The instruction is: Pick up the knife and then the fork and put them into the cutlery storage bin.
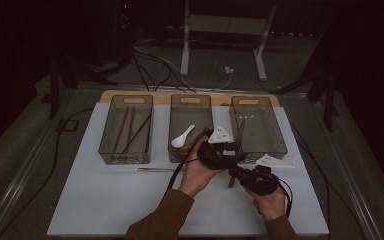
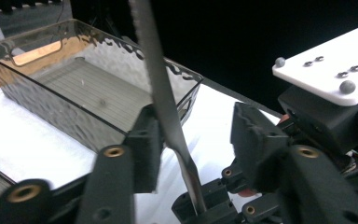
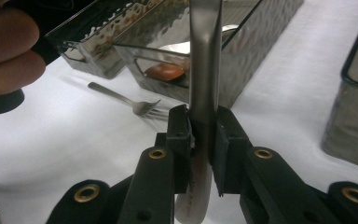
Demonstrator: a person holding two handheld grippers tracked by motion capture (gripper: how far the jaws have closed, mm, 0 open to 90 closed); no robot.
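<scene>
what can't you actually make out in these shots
- Working end of the flat steel utensil: cut off by the top edge in the right claw view, and likewise in the left claw view.
- Its handle tip: hidden between the right claw pads.
- High view: the utensil is too dark and small to identify near the left claw.
- Thin brown sticks in the left clear plastic bin: count unclear, dim.

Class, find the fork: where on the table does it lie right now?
The fork lies flat on the white table left of the hands, just in front of the middle bin; in the high view it sits at.
</scene>
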